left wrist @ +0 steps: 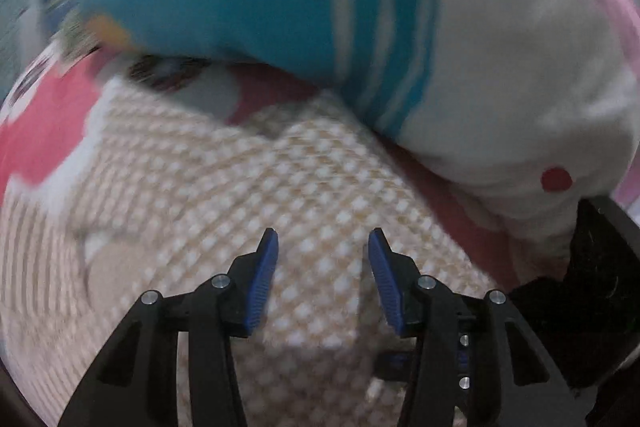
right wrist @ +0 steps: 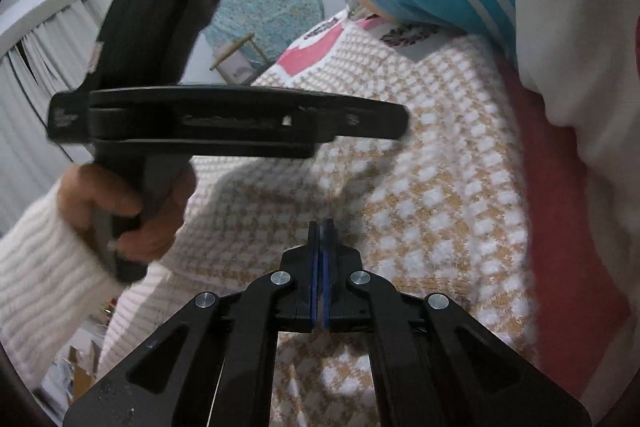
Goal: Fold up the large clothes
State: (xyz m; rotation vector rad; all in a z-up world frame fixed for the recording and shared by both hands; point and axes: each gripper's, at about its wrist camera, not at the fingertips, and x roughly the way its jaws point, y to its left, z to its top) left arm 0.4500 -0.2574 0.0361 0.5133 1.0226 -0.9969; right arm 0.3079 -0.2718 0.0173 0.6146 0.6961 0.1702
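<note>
Right wrist view, lower centre: the right gripper has its blue ribbed pads pressed flat together. The tips meet at a raised ridge of the checked knit garment, but whether a pinch of yarn is caught between them cannot be told. A clenched jaw at a fabric edge would suit lifting or dragging a fold line, which is probably the step in hand.

Left wrist view, lower centre: the left gripper stands part-open, its pads apart with only the garment's surface showing in the gap — nothing grasped. It points steeply down over the cloth, seemingly poised to take a second hold so that both ends of a fold travel together.

The garment, the task's object, fills the middle and lower part of both views. It is a thick, soft knit in a tan-and-white check with a nubbly raised texture, lying in loose overlapping layers with an angular flap near the centre of the left view.

Outward: it lies on a bedcover of pink-red and white. A large plush toy — turquoise with pale stripes, then white with a red dot — bulks across the top and right, crowding the garment's far edge.

Left of the right view: a hand in a white ribbed sleeve grips the other tool's black handle.
</note>
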